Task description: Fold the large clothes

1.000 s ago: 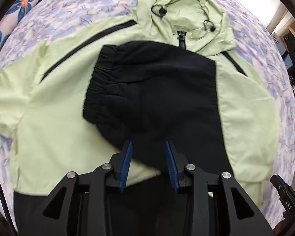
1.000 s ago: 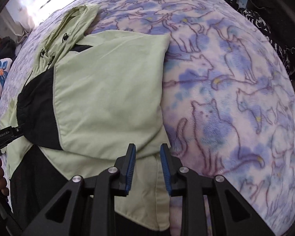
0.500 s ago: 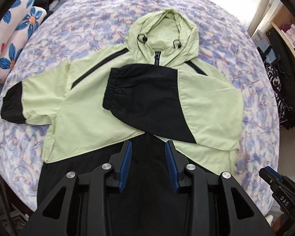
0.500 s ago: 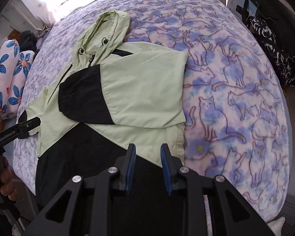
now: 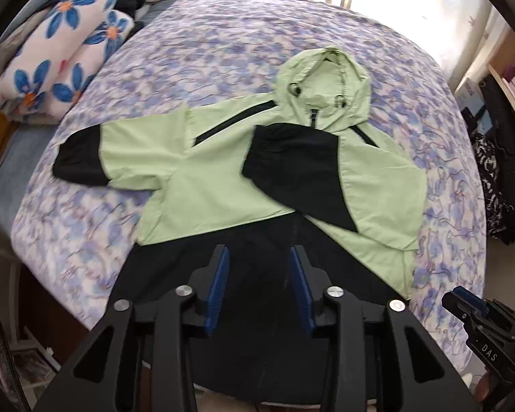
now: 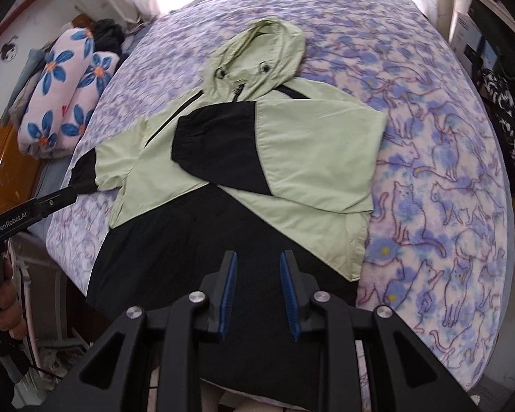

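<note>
Both grippers have gone up and away from the bed since a second ago, so now much more of the jacket shows, and the left one's jaws have just been opening a little with nothing between them. Closest in, the left gripper (image 5: 259, 288) hangs over the black bottom part of the jacket (image 5: 223, 185), its blue pads partly apart and holding nothing. The right gripper (image 6: 257, 292) hangs over that same black part, its pads a bit closer together, also holding nothing. In the right view a person's hand (image 6: 8, 305) shows at the left edge, gripping the handle of the left gripper. The jacket lies flat on the bed (image 5: 195, 55), which has a purple and white blanket with cats on it. The jacket is light green on top and black at the bottom. One sleeve (image 5: 302, 164) is folded over the chest, with its black cuff lying just under the hood. The other sleeve (image 5: 96, 154) sticks straight out to the side, its black cuff on the blanket. The hood (image 5: 326, 82) lies flat at the far end of the jacket. Farther back, past the corner of the bed, sits a rolled blanket with blue flowers (image 5: 58, 58).
</note>
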### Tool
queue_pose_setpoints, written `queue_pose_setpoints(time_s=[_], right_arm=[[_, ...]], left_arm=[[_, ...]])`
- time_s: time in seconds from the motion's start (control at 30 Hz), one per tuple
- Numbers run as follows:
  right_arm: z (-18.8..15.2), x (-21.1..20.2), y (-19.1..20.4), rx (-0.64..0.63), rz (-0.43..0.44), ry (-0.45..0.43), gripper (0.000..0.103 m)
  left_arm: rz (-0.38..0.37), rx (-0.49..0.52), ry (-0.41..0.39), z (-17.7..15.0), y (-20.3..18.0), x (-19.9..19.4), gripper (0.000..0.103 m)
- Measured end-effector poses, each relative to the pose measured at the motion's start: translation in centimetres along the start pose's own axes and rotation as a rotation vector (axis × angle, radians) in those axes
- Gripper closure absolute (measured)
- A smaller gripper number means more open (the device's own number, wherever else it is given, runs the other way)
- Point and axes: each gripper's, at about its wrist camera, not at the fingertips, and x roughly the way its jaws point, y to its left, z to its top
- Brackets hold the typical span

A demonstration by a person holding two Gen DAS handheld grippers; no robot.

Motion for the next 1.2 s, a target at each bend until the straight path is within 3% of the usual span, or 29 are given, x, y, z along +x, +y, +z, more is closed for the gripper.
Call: queue_pose_setpoints(time_s=[0.33, 0.57, 0.77, 0.9, 1.07, 1.2], right_arm=[[-0.5, 0.7, 5.4, -0.095, 0.022, 0.022, 0.077], [0.7, 1.5, 10.4, -0.084, -0.032, -0.003, 0.077], [2.1, 4.6, 17.6, 0.059, -0.115, -0.004, 0.077], [3.5, 7.3, 23.0, 0.114, -0.120, -0.005, 0.077], [5.8, 10.7, 30.6, 0.067, -0.116, -0.004, 0.077], [8.5, 13.7, 35.2, 0.055, -0.081, 0.004, 0.077]], left_arm=[[0.005, -0.063, 0.013, -2.2, 7.4, -0.8, 0.064], [-0.041, -0.063, 0.025, -0.7, 16.6, 1.2, 0.062], [-0.097, -0.031, 0.073, 2.2, 26.9, 5.0, 0.062], [-0.098, -0.033, 0.096, 3.4, 33.3, 8.1, 0.062], [-0.161, -0.115, 0.159, 4.8, 40.8, 12.8, 0.062], [-0.287, -0.247, 0.197, 6.2, 46.3, 17.2, 0.061]])
